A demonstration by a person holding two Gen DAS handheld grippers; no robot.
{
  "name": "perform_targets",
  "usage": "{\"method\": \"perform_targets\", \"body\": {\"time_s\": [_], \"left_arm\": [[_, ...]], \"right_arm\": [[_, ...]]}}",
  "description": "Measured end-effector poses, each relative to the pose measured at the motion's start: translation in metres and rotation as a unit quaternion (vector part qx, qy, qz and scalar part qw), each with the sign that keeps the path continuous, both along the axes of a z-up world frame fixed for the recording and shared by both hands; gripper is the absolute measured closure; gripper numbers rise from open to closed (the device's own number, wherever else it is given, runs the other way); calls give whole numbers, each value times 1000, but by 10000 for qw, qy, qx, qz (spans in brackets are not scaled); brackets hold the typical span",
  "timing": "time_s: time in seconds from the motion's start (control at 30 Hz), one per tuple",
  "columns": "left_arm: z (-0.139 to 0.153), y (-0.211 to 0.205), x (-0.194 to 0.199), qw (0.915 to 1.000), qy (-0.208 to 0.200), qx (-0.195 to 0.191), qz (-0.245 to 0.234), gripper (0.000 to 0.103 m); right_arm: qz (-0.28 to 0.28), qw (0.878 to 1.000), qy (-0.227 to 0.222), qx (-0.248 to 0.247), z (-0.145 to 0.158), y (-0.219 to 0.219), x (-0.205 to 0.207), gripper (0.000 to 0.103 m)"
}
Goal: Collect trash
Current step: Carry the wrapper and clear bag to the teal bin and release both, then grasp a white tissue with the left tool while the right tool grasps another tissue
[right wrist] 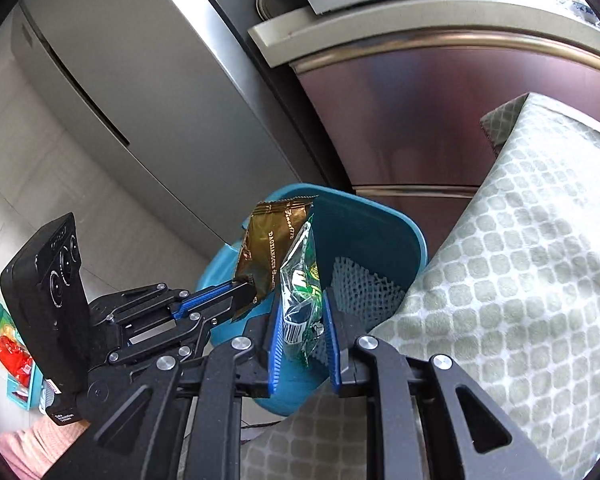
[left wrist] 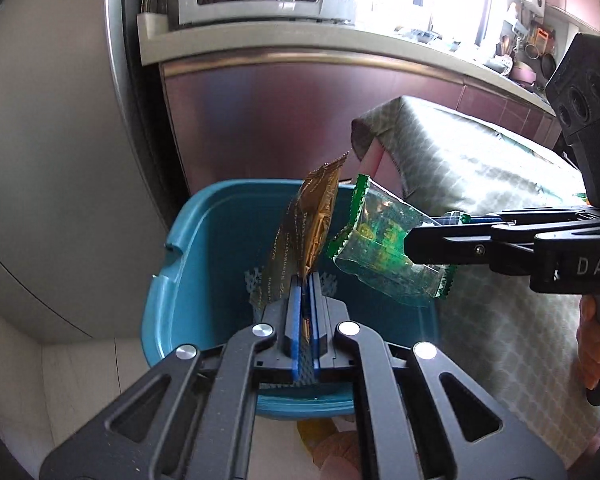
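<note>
Gold foil of the brown snack wrapper [left wrist: 316,220] rises from the left gripper [left wrist: 305,280], whose jaws are pinched nearly closed on its lower edge, so its long axis runs up and away from them, above the open mouth of the teal waste bin [left wrist: 196,240]; the green-and-clear wrapper [left wrist: 384,240] is held just beside it by the right gripper [left wrist: 416,244], jaws narrowly parted and clamped on its crumpled end, also over the bin opening. Both pieces look ready to drop straight down; neither hand seems clearly nearer. From the left wrist the bin's inside and white mesh liner show below both wrappers; from the right wrist the bin's rim [right wrist: 380,220] shows close against the quilted green cloth [right wrist: 520,280], and more packets [right wrist: 12,352] lie on the floor
</note>
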State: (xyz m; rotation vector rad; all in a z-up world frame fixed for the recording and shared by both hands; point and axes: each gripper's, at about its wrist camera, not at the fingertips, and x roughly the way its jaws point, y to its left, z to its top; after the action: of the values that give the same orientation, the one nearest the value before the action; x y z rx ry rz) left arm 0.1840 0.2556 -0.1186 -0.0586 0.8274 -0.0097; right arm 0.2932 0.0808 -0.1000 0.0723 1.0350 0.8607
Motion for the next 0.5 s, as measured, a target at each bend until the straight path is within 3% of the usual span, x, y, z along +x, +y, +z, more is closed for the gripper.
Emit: {"method": "perform_targets", "body": {"time_s": [0.3, 0.5], "left_arm": [[-23, 0, 10, 9995, 232, -138, 167, 95], [-17, -3, 8, 9996, 123, -184, 174, 91]], "right_arm": [[-114, 9999, -47, -34, -1, 5, 9, 82], [-161, 9998, -89, 101, 0, -15, -1, 79]]}}
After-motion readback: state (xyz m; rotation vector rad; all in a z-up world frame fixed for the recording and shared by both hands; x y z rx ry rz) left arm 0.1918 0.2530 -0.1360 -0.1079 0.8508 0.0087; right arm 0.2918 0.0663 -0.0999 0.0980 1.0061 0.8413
